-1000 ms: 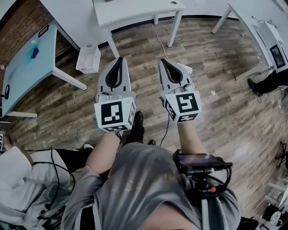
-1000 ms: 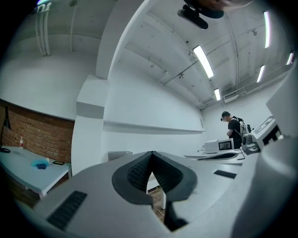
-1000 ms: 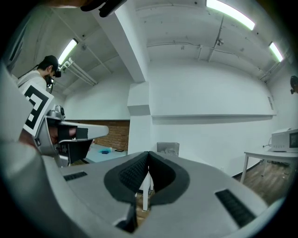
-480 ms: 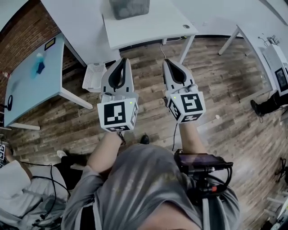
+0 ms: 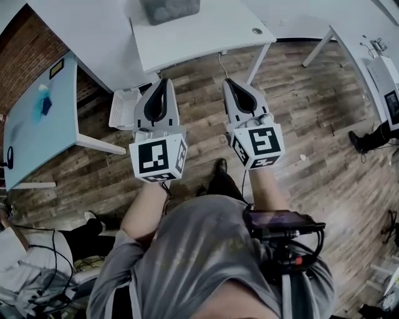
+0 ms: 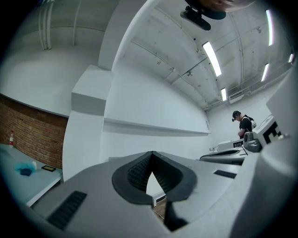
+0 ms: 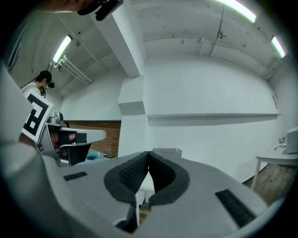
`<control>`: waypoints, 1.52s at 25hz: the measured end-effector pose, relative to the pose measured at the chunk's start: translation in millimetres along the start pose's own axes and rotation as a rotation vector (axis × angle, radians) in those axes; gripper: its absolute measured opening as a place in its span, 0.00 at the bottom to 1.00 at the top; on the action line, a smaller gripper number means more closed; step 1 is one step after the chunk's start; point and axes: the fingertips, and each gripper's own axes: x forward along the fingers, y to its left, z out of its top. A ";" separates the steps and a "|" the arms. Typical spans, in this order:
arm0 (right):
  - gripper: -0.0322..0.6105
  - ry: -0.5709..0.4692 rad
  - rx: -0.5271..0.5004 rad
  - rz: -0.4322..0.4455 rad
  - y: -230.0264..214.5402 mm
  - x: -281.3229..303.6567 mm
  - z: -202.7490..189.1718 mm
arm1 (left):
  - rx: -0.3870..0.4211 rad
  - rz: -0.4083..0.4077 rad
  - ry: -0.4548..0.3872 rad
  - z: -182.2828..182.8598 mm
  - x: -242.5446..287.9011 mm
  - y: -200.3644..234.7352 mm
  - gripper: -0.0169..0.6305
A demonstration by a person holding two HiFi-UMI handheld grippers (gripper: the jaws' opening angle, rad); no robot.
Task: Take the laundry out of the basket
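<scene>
- We hold the left gripper (image 5: 163, 82) with its jaws closed, tips touching.
- Our right gripper (image 5: 227, 82) is closed too, pads meeting.
- The gray basket (image 5: 169, 9) sits on a white table (image 5: 206, 34), ahead of both jaw tips and well apart from them. We cannot make out its contents.

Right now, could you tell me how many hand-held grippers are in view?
2: the left hand-held gripper at the head view's left, the right hand-held gripper beside it, both shut.
</scene>
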 end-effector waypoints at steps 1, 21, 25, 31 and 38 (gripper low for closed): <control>0.06 0.007 0.005 -0.004 -7.4 4.8 -4.6 | -0.001 -0.003 0.009 -5.3 8.0 -1.5 0.04; 0.06 0.027 0.043 0.025 -176.4 190.8 -33.1 | 0.059 0.077 0.076 -35.9 233.7 25.5 0.04; 0.06 0.000 0.041 0.023 -199.0 215.1 -20.0 | 0.066 0.103 0.057 -28.9 257.9 36.0 0.04; 0.06 -0.013 0.034 0.052 -207.4 257.7 -20.9 | 0.064 0.129 0.051 -37.4 290.0 56.6 0.04; 0.06 0.010 0.034 0.084 -223.3 326.7 -41.6 | 0.046 0.146 0.067 -65.2 350.9 88.2 0.04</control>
